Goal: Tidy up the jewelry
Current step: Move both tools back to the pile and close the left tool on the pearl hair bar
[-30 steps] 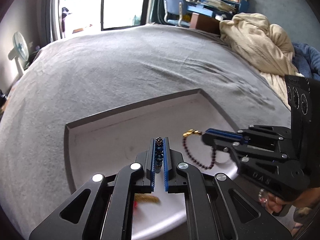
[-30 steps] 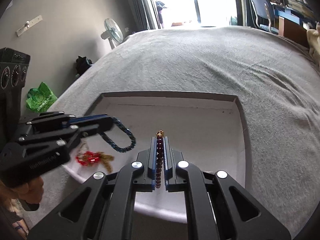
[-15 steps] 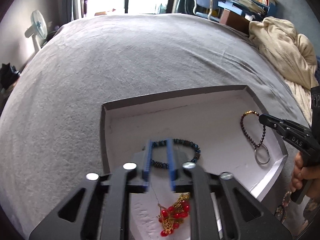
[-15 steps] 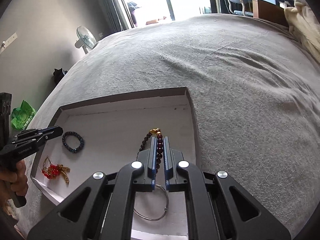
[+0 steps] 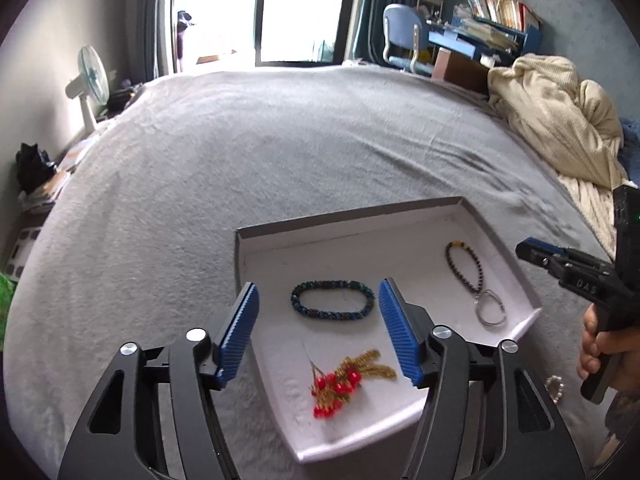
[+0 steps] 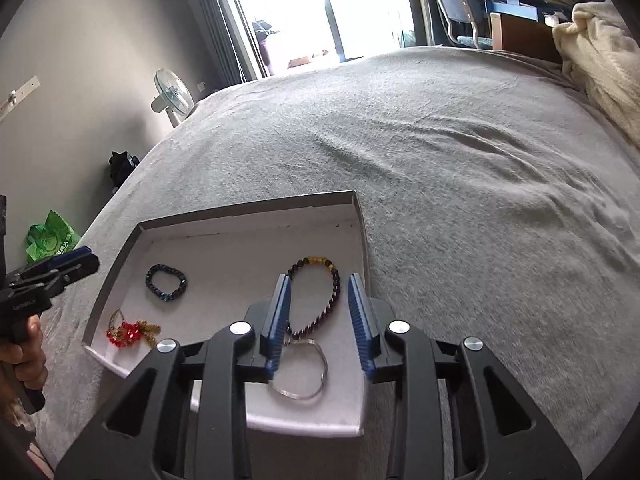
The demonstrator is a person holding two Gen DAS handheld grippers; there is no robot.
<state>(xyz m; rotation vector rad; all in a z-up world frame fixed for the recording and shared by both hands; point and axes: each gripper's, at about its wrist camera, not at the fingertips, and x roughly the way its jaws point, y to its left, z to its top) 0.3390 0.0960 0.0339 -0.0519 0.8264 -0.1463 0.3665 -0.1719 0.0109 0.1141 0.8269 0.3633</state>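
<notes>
A white tray (image 5: 496,240) with grey walls lies on the grey bed; it also shows in the right wrist view (image 6: 248,240). In it lie a blue beaded bracelet (image 5: 333,306) (image 6: 166,282), a dark red beaded bracelet with gold beads (image 5: 464,266) (image 6: 316,292), a silver ring bangle (image 5: 490,308) (image 6: 300,372) and a red and gold ornament (image 5: 344,384) (image 6: 130,332). My left gripper (image 5: 318,312) is open above the blue bracelet. My right gripper (image 6: 318,308) is open above the dark red bracelet, touching nothing.
The grey bedspread (image 5: 280,152) spreads around the tray. A cream blanket (image 5: 560,120) is heaped at the right. A fan (image 5: 90,84) stands beyond the bed's left side. A small beaded piece (image 5: 556,386) lies near the right hand.
Both grippers opened and pulled back. The blue bracelet and the dark red bracelet now lie loose in the tray.
</notes>
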